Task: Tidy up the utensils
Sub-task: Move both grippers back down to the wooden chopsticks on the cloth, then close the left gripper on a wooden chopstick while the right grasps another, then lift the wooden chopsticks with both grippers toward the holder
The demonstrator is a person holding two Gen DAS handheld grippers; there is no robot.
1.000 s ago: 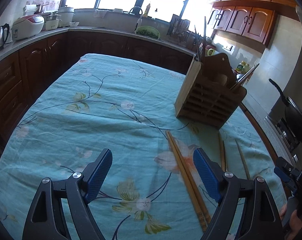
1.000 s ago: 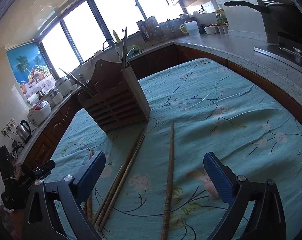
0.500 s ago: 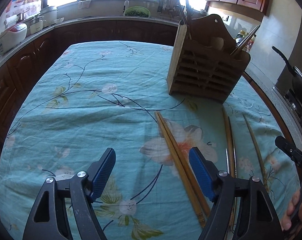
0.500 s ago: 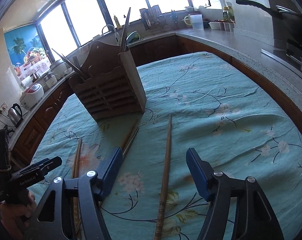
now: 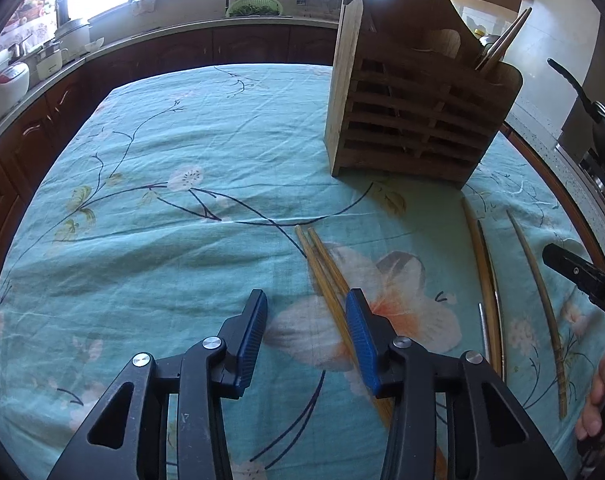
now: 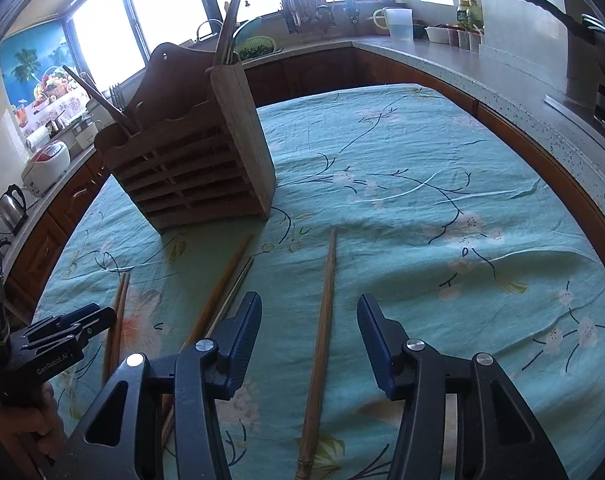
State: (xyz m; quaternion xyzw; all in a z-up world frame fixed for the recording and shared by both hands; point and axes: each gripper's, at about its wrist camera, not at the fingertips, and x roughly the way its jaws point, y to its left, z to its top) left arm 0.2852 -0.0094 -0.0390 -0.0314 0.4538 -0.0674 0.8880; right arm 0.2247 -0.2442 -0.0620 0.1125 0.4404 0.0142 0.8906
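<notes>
A slatted wooden utensil holder (image 5: pixel 418 112) (image 6: pixel 194 160) stands on the teal flowered tablecloth (image 5: pixel 162 240), with a few sticks upright in it. Loose chopsticks lie in front of it. My left gripper (image 5: pixel 305 304) hovers low over a pair of wooden chopsticks (image 5: pixel 322 264). Its jaws are closing, and the pair runs just inside the right finger with no pad pressing on it. My right gripper (image 6: pixel 310 308) straddles a single wooden chopstick (image 6: pixel 328 280). Its jaws are closing too, with gaps on both sides.
A wooden chopstick beside a metal one (image 5: pixel 486 272) (image 6: pixel 226 280) lies between the two grippers. A hand (image 5: pixel 594 400) holds the right tool at the frame edge. Counters with a kettle (image 6: pixel 12 204), rice cooker and pan (image 5: pixel 598 120) ring the table.
Both grippers have moved forward and down toward the chopsticks, and both pairs of jaws have narrowed. The holder and the chopsticks have not moved.
</notes>
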